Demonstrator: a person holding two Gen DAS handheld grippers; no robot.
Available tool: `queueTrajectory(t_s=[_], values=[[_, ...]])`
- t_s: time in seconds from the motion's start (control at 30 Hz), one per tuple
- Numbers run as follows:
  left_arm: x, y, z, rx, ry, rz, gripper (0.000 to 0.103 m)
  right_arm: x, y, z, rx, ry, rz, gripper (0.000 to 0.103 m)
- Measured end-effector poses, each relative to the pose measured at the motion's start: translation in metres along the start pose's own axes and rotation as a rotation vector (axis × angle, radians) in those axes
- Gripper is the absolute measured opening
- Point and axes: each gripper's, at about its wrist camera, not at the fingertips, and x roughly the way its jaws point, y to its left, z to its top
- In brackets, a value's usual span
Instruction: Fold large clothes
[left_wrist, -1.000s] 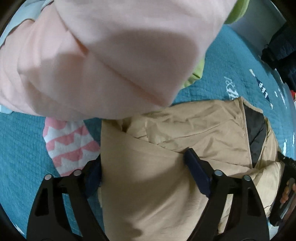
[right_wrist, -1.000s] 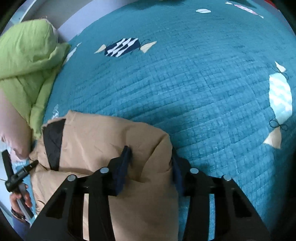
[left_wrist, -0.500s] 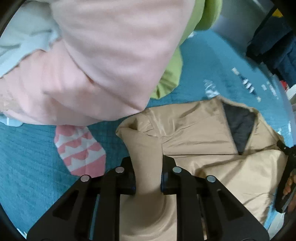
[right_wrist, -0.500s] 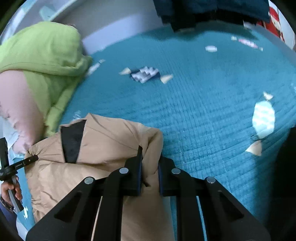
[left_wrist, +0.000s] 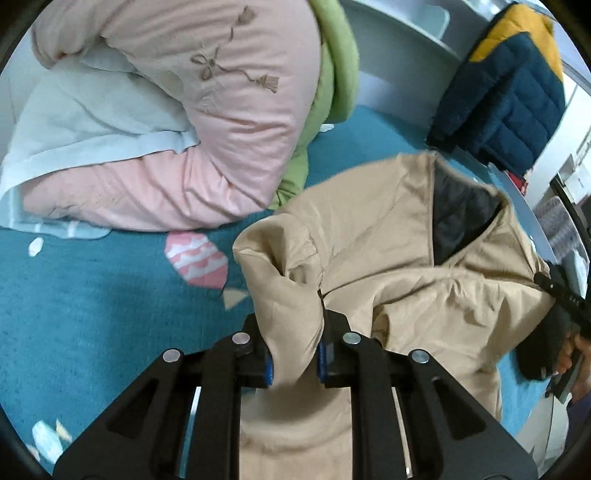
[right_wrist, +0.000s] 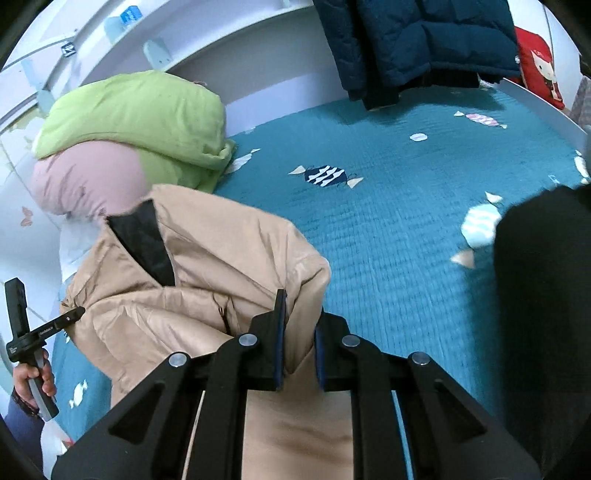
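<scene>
A tan padded jacket (left_wrist: 391, 243) with a dark lining (left_wrist: 458, 218) hangs lifted above the teal bedspread (left_wrist: 92, 295). My left gripper (left_wrist: 293, 354) is shut on a bunched fold at the jacket's left side. In the right wrist view the same tan jacket (right_wrist: 207, 258) shows its dark lining (right_wrist: 147, 243), and my right gripper (right_wrist: 298, 350) is shut on a fold at its right edge. Each view shows the other gripper, held in a hand, at the frame's edge: right one (left_wrist: 565, 295), left one (right_wrist: 26, 336).
Pink bedding (left_wrist: 221, 129), a pale blue cloth (left_wrist: 92, 122) and a green duvet (right_wrist: 136, 118) pile at the head of the bed. A navy quilted jacket (right_wrist: 424, 40) hangs over the far rail. A black garment (right_wrist: 546, 295) lies at right. The teal bedspread (right_wrist: 406, 240) spreads beyond.
Both grippers closed onto folds of the tan jacket and rose, lifting its upper part off the bedspread. More of the headboard and the hanging navy jacket came into view.
</scene>
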Motion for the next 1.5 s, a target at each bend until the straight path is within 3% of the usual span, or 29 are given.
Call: queueTrajectory(t_s=[0.17,0.4,0.53,0.73,0.87,0.97,1.03,1.07,1.1,1.17,1.27,1.33,1.43,1.5], values=[[-0.055,-0.001,-0.053,-0.014,-0.029,-0.004,0.015,-0.042,0.007,-0.038,-0.023,0.006,-0.013,0.012],[-0.091,0.001,-0.126,-0.068,-0.039,-0.027,0.015,-0.084,0.004,-0.106,-0.008,0.062,-0.027,0.012],[-0.095,0.01,-0.17,-0.13,-0.006,-0.045,0.016,-0.092,-0.007,-0.148,0.025,0.118,-0.06,0.012],[-0.091,0.018,-0.237,-0.182,0.071,-0.013,0.017,-0.08,-0.022,-0.208,0.043,0.24,-0.146,0.013],[-0.085,0.019,-0.263,-0.202,0.1,0.01,0.021,-0.076,-0.026,-0.232,0.071,0.294,-0.158,0.019],[-0.091,0.017,-0.276,-0.191,0.099,0.032,0.027,-0.083,-0.021,-0.238,0.045,0.307,-0.17,0.026],[-0.102,0.014,-0.279,-0.172,0.103,0.072,0.043,-0.097,-0.017,-0.238,0.035,0.296,-0.153,0.03],[-0.108,0.014,-0.279,-0.16,0.097,0.101,0.062,-0.103,-0.015,-0.239,0.028,0.293,-0.159,0.036],[-0.115,0.014,-0.28,-0.151,0.087,0.134,0.074,-0.114,-0.013,-0.239,0.02,0.278,-0.163,0.038],[-0.136,0.018,-0.284,-0.137,0.06,0.212,0.08,-0.131,-0.01,-0.238,0.002,0.262,-0.164,0.039],[-0.158,0.026,-0.281,-0.162,0.055,0.306,0.081,-0.153,-0.003,-0.231,-0.008,0.214,-0.138,0.039],[-0.174,0.027,-0.271,-0.182,0.006,0.361,0.081,-0.157,0.007,-0.219,-0.004,0.186,-0.099,0.04],[-0.193,0.01,-0.252,-0.166,-0.103,0.34,0.081,-0.135,0.027,-0.202,-0.002,0.187,-0.056,0.038],[-0.186,-0.011,-0.238,-0.118,-0.11,0.248,0.089,-0.104,0.037,-0.202,0.007,0.236,-0.011,0.02]])
